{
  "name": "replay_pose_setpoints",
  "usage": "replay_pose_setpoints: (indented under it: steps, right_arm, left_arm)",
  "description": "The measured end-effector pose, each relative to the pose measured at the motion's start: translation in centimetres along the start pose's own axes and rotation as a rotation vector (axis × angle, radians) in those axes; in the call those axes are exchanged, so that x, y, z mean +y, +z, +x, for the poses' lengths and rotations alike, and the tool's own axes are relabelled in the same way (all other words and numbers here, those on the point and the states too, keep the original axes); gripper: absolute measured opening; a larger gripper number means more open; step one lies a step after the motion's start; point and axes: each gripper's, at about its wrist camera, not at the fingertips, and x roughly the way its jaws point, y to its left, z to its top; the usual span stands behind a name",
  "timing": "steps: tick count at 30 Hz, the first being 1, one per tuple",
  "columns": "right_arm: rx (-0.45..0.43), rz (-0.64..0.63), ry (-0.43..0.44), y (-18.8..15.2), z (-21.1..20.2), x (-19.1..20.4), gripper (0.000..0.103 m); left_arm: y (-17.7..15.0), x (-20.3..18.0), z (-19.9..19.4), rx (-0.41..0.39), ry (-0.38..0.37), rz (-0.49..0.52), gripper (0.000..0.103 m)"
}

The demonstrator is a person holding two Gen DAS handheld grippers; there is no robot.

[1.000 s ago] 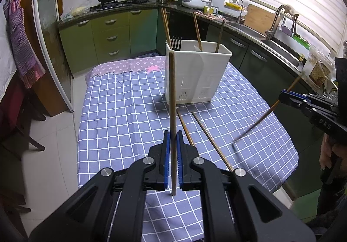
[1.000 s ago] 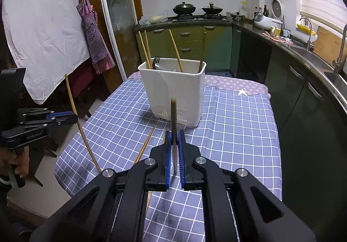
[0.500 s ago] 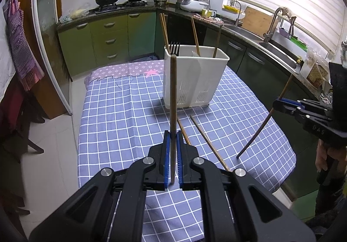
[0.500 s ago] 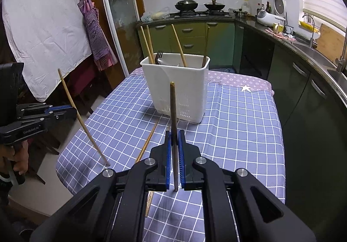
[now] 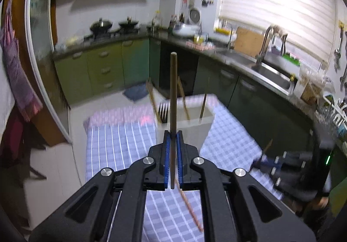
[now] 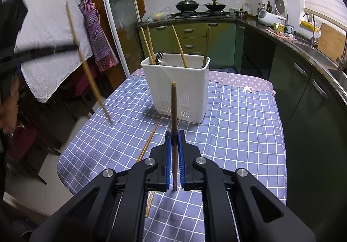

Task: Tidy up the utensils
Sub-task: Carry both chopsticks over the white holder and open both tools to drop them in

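The task is about half done, I judge. In the white holder [image 6: 176,88], which stands toward the far edge of the worktop [image 6: 238,133], several chopsticks [image 6: 179,49] and a fork [image 6: 159,55] already stand upright or lean on its rim.

The left tool [image 5: 172,160] is closed on one dark chopstick [image 5: 173,90], which points upward in its own view, above the holder. The right tool [image 6: 174,160] is also closed on a chopstick [image 6: 174,107], held in the air in front of the holder, on its near side. Both sticks are clamped between the blue pads [image 6: 166,161] near their lower end.

Still to do: these two chopsticks must go into the holder. After that, at least two more chopsticks [image 6: 149,140] lie flat on the checked cloth between the holder and the near edge of the worktop, one partly hidden behind the right tool. They also wait to be picked up.
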Motion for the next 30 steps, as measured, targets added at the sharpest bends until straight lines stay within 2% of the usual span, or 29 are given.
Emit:
replay_pose_setpoints:
  steps: [6,9,12,17,23,26,30]
  right_arm:
    - [0.0,0.0,0.009,0.0,0.1,-0.1,0.007]
    - [-0.002,0.0,0.014,0.0,0.1,-0.1,0.007]
    - [-0.005,0.0,0.021,-0.1,0.1,-0.1,0.007]
    - [-0.003,0.001,0.027,-0.1,0.0,-0.3,0.007]
    - [-0.012,0.009,0.027,0.3,-0.5,-0.7,0.007]
    - [-0.036,0.009,0.022,1.2,-1.2,-0.6,0.007]
    - [-0.084,0.005,0.023,3.4,-2.5,-0.4,0.007]
  left_arm:
    - [5.9,-1.0,-0.2,-0.13,-0.013,0.007,0.006]
    - [7.6,-1.3,0.9,-0.16,0.006,0.01,0.006]
    - [8.5,-1.5,2.8,-0.156,0.03,0.013,0.006]
    - [8.3,-1.1,6.0,-0.133,0.058,0.004,0.006]
    - [6.5,-1.1,10.0,-0.042,0.066,0.017,0.006]
    - [4.8,-1.0,11.0,-0.001,0.069,0.023,0.006]
    - [3.3,-0.8,10.7,0.013,0.069,0.02,0.007]
